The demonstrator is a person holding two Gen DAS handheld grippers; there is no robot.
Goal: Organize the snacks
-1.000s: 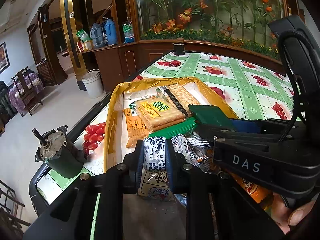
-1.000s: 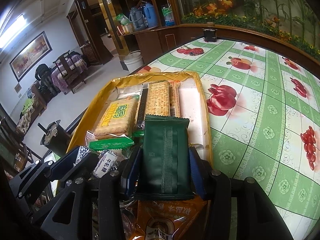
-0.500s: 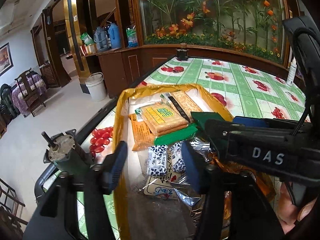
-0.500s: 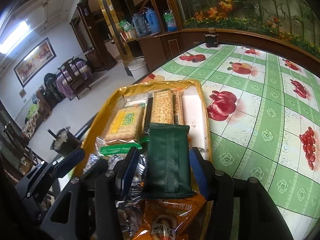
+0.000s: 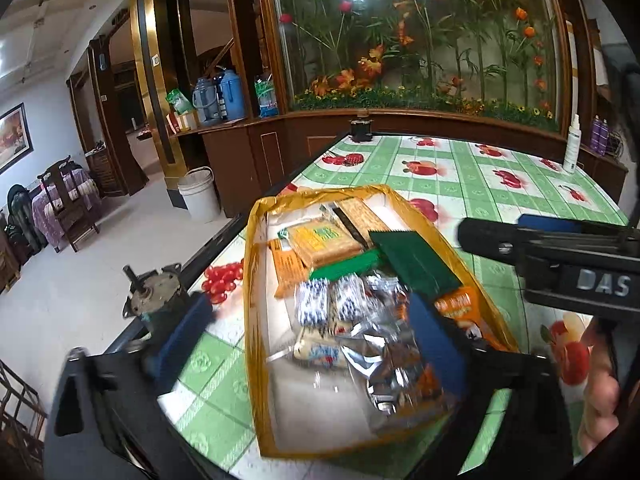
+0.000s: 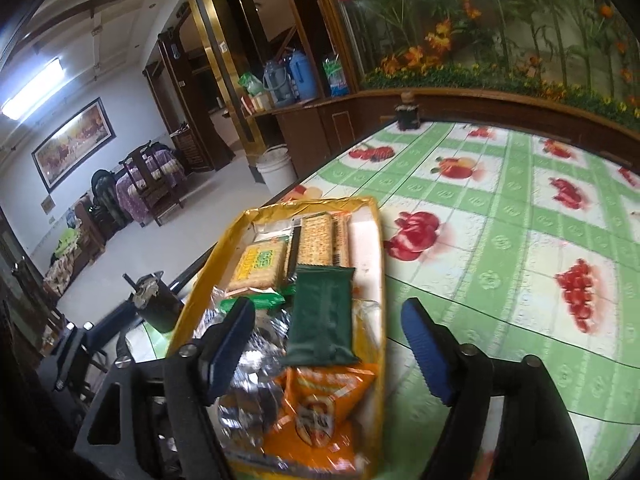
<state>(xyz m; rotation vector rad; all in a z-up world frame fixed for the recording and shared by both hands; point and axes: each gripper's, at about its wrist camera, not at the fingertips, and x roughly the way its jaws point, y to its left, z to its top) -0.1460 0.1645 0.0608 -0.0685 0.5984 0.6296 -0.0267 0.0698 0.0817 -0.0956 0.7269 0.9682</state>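
Released, green packet (image 6: 322,316) lies between right tool's (image 6: 332,348) spread fingers.

The left gripper (image 5: 312,332) and right gripper (image 6: 332,344) both hold jaws spread wide, empty.

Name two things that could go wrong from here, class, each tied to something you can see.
1. The tray sits close to the table's edge beside the motor; a nudge might push it off.
2. The dark green packet lies loose atop the heap under the open right gripper, and may slide when other snacks are pulled out.
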